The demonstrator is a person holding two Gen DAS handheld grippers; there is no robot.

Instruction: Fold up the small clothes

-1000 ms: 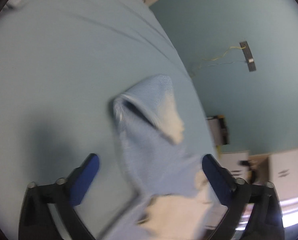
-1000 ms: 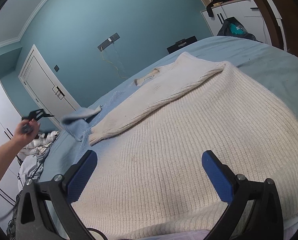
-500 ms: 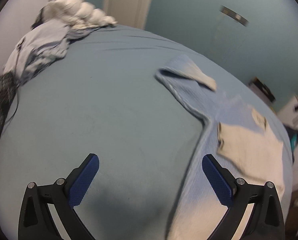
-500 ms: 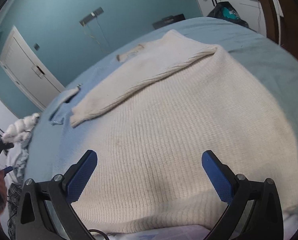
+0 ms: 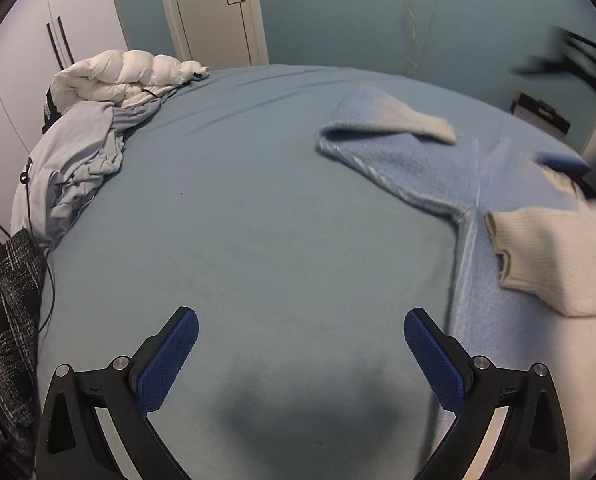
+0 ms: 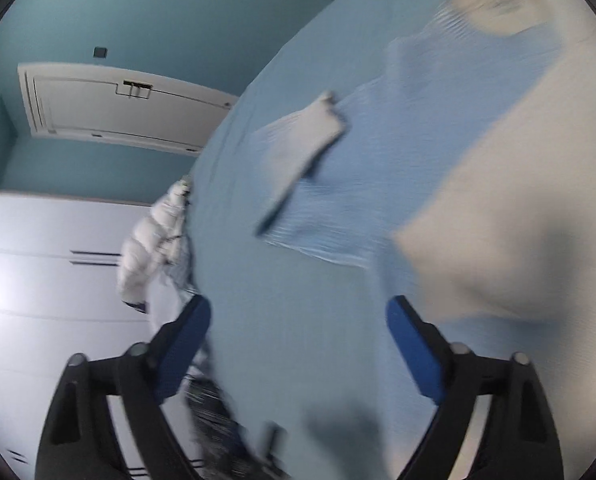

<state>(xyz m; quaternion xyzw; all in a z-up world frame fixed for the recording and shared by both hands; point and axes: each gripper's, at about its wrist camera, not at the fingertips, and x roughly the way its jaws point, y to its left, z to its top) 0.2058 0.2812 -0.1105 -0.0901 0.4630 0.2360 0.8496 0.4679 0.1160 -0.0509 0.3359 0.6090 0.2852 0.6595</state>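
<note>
The bed (image 5: 257,208), covered in a pale blue sheet, fills most of both views. A teal wall (image 5: 338,20) stands behind it, with a white panelled door (image 5: 213,12) and white wardrobe fronts (image 5: 25,60) to the left in the left wrist view.

The blue and cream knitted sweater (image 5: 478,216) lies on the right part of the bed in the left wrist view. One blue sleeve (image 5: 378,132) reaches toward the middle of the bed, its cream cuff (image 5: 430,126) folded back over it. A cream sleeve (image 5: 546,252) lies across the blue body nearer the camera, its cuff end pointing left. The right wrist view is blurred, but shows the same garment (image 6: 438,140) spread ahead of the tool.

A heap of laundry sits at the left edge of the bed: a white puffer jacket (image 5: 113,76), a pale blue garment (image 5: 77,152) below it, and a dark patterned fabric (image 5: 5,320) lowest.

The left tool (image 5: 300,344) hovers over bare sheet, its jaws spread wide and nothing between them. The right tool (image 6: 298,328) has its jaws apart and empty, having just been closing somewhat; it stands above the sheet beside the cream part of the sweater. In the left wrist view the right tool appears as a blurred dark shape (image 5: 578,172) at the far right, over the sweater.
</note>
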